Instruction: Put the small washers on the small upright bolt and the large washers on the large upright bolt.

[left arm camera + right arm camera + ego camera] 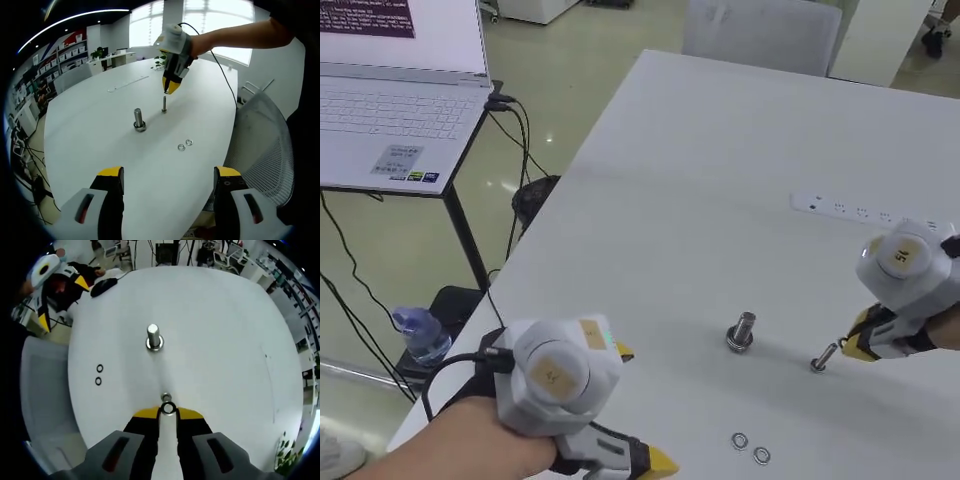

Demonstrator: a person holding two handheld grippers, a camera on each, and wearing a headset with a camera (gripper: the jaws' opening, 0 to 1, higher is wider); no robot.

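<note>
- Right hand-held gripper [168, 415]: jaws drawn narrow on a small washer [168, 408], pinched by its rim so the ring lies flat with its hole facing the small upright bolt [166, 397]; the washer sits just at the bolt's top; whether it is already over the tip cannot be told.
- Large upright bolt [153, 336]: stands head-down on the surface [720, 200], near the small bolt, its shank pointing up to receive washers.
- Loose washers [181, 147]: two lie flat, side by side, apart from both bolts; their size class cannot be told.
- Left hand-held gripper [169, 175]: jaws wide and empty, near the surface's edge; probably held back to give the right one room.
</note>
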